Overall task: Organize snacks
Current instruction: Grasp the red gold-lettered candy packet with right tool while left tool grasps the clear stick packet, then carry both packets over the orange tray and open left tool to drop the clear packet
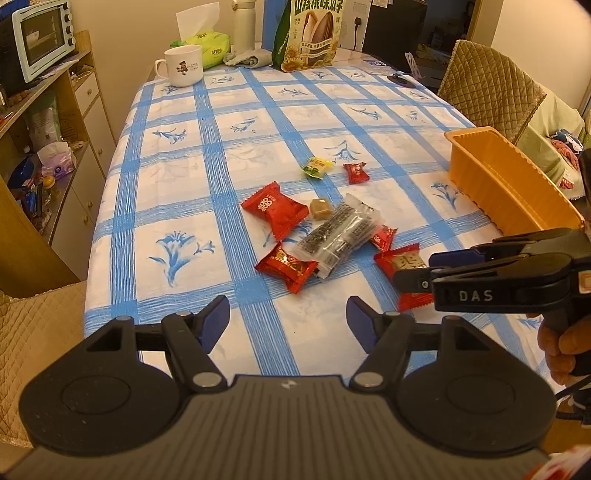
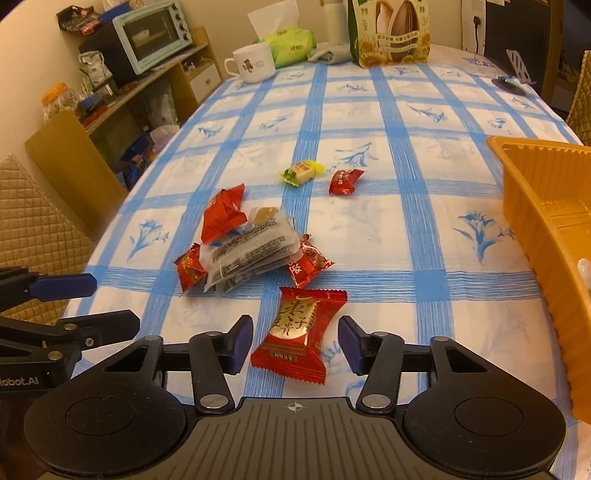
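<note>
Several wrapped snacks lie on the blue-checked tablecloth: red packets, a clear packet of dark bars, a yellow-green candy and a small red candy. My right gripper is open, its fingers on either side of a red and gold packet that lies on the cloth. My left gripper is open and empty over bare cloth, near the pile. The orange tray stands at the right; it also shows in the right wrist view.
A white mug, a green tissue pack, a white bottle and a sunflower-seed bag stand at the far end. A shelf with a toaster oven is at the left. Quilted chairs stand around.
</note>
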Demonstrator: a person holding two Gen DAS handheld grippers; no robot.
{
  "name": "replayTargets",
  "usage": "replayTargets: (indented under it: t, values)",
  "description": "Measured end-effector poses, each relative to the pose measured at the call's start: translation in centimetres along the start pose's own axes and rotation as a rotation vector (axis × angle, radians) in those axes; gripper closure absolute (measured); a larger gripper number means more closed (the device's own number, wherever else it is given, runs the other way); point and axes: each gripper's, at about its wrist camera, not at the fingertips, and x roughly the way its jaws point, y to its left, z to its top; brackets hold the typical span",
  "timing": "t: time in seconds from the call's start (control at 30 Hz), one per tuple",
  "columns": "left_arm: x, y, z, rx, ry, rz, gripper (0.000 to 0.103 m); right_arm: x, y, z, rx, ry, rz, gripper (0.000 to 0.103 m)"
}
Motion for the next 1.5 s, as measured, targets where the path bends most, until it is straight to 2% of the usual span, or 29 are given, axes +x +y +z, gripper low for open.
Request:
replayTargets:
  t: [0.3, 0.53, 0.67, 0.97, 1.1, 1.27, 1.5]
  values:
    - [1.3, -0.2, 0.4, 0.051, 0.006, -0.014, 0.035, 1.9, 0.4, 0.0, -0.008, 0.034, -0.024, 0.064]
    - [2.4, -0.8, 1.1, 0.117, 0.014, -0.03, 0.036, 1.7, -0.1, -0.1, -0.017, 0.025, -0.03, 0.076]
    - [3.2, -1.4, 1.7, 0.159, 0.017, -0.045, 0.036, 0.9, -0.4, -0.2, -0.02, 0.011, -0.038, 0.077]
    - [5.8, -3.2, 3.5, 0.294, 0.006, -0.078, 0.037, -2.2, -3.7, -0.4, 0.099, -0.034, -0.071, 0.077]
    - [7.2, -4.2, 4.1, 0.368, 0.009, -0.084, 0.047, -3.6, -5.0, -0.8, 0.145, -0.05, -0.082, 0.077]
    - [8.8, -4.9, 4.7, 0.442, 0.018, -0.099, 0.05, -4.7, -6.0, -1.4, 0.19, -0.058, -0.1, 0.077]
    - [10.1, -5.2, 5.2, 0.489, 0.043, -0.107, 0.062, -5.9, -6.8, -2.1, 0.224, -0.068, -0.114, 0.077]
